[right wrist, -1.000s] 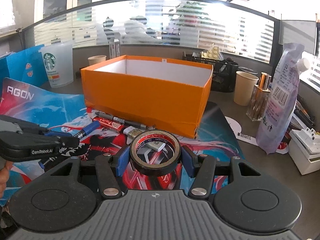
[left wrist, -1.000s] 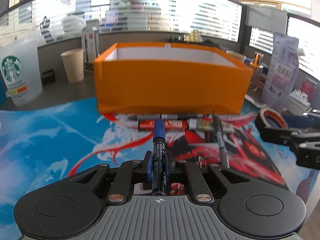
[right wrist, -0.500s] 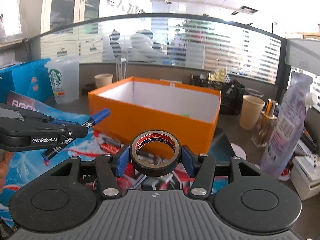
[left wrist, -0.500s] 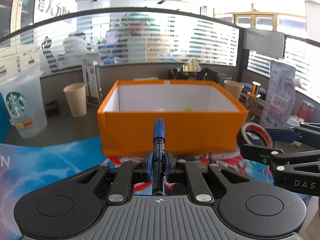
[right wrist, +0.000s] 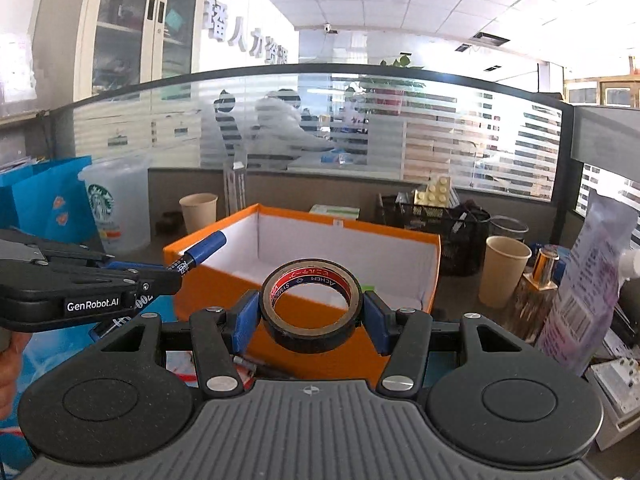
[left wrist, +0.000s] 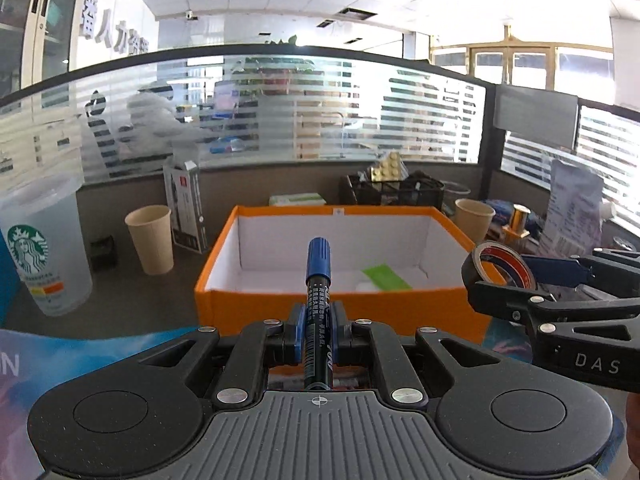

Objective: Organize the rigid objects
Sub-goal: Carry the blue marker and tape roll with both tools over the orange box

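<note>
Orange box [left wrist: 340, 304] ahead: carry your left gripper [left wrist: 317, 336], clenched on the marker [left wrist: 318, 304], and right gripper [right wrist: 310, 316], grasping the tape [right wrist: 312, 304], past its near rim before releasing.

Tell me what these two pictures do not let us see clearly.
- Left wrist view: the orange box floor near its front wall is hidden by that wall and by the blue marker.
- Right wrist view: the pens by the box are covered by the right gripper and its tape roll.
- Both views: people behind the striped glass are blurred.
</note>
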{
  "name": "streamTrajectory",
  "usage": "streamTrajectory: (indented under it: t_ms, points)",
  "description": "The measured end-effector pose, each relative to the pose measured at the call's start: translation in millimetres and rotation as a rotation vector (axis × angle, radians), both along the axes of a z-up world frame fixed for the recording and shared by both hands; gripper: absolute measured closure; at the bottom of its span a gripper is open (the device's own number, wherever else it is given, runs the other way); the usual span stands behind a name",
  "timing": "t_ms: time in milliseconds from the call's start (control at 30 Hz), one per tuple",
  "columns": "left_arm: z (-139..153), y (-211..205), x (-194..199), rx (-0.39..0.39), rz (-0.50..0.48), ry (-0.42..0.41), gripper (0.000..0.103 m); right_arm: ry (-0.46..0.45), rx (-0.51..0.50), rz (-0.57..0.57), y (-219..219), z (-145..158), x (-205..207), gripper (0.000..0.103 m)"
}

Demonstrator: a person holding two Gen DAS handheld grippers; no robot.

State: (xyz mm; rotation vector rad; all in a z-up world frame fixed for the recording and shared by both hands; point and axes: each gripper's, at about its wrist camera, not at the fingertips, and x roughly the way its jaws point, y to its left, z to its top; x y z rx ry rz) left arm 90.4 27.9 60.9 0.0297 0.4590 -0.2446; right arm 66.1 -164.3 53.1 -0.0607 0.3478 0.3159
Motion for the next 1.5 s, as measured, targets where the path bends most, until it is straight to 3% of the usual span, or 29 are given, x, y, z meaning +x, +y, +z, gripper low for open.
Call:
streamTrajectory:
  t_ms: [967,1500]
  points:
    - [22.6,-7.7,92.8,0.002,0.013,-0.031,0.092,-0.013,0.054,-0.058,-8.9,11.5,83.9,0.051]
    - [-3.1,-3.2,150.4,-0.012,0.034,0.052,0.092,0.049,0.056,-0.086,-4.6,-3.6,136.7,0.051]
